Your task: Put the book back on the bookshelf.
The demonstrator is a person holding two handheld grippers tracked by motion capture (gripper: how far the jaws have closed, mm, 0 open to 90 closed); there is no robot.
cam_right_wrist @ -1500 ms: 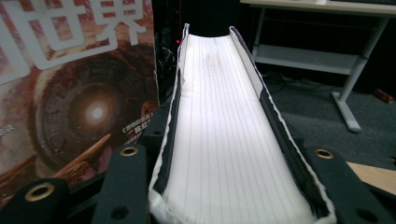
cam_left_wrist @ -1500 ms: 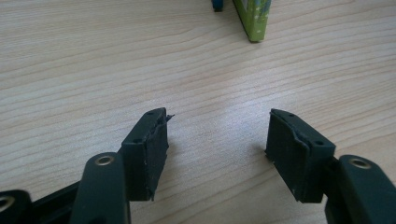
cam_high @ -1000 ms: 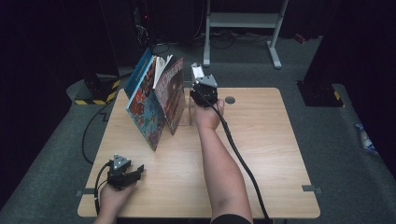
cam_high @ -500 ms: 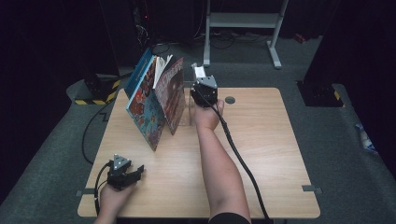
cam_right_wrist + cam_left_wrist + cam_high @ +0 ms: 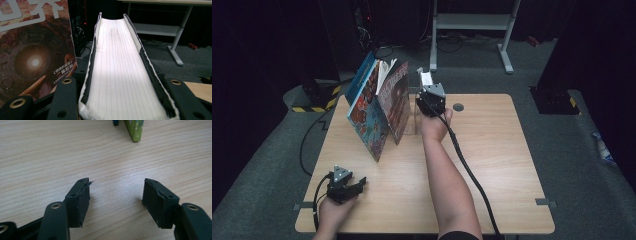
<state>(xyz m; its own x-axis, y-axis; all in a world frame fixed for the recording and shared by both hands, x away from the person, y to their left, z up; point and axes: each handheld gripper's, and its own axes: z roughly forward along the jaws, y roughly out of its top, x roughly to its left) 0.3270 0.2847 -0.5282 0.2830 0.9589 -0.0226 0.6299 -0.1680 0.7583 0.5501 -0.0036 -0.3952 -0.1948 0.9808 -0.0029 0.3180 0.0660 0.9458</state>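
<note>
My right gripper [image 5: 426, 82], top centre, clamps a book [image 5: 120, 72] upright; next, set it beside the leaning books [image 5: 379, 107]. Left gripper [image 5: 116, 195] idle, jaws wide.

White-paged book [image 5: 120, 70], black-covered; beside it, swirling reddish-brown cover [image 5: 32, 55].

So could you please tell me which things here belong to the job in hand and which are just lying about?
In the job:
- right claw, shut on the white-paged book
- leaning books beside it

Lying about:
- left claw, open over bare table
- white frame on the floor behind
</note>
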